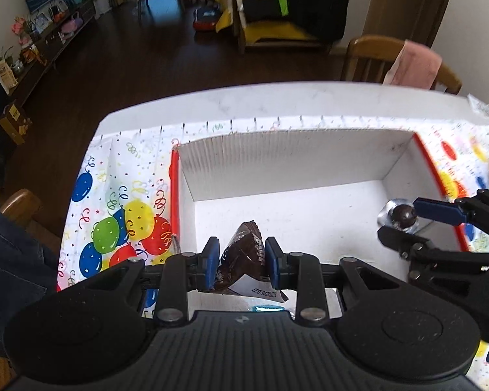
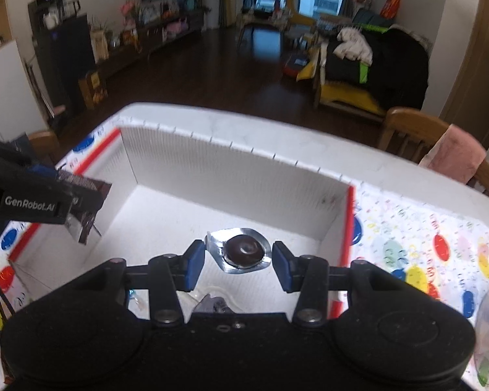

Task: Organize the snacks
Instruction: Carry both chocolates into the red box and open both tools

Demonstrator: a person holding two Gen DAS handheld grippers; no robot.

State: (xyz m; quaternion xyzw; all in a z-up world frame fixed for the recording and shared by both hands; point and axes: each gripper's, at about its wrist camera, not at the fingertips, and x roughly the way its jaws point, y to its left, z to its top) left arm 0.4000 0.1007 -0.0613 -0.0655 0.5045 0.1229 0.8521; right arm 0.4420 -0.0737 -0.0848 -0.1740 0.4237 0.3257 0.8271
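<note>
Left wrist view: left gripper (image 1: 241, 262) is clamping a dark brown crinkled foil snack packet (image 1: 243, 257), w/ its long axis running up-and-away, over the near-left of the white corrugated cardboard box (image 1: 293, 153). Right gripper (image 2: 239, 262) is pinching a round dark chocolate in a silver foil blister (image 2: 243, 254) (rim only) over the box's right side; both are hanging above the floor.

Left tongs (image 1: 241, 262) clamped on dark brown snack packet (image 1: 243, 254) above white open box (image 1: 309, 202); right tongs (image 1: 399, 224) gripping foil-cupped chocolate (image 1: 402, 216) at box's right; balloon-print cloth (image 1: 120, 208) covering white tabletop (image 1: 244, 101)
</note>
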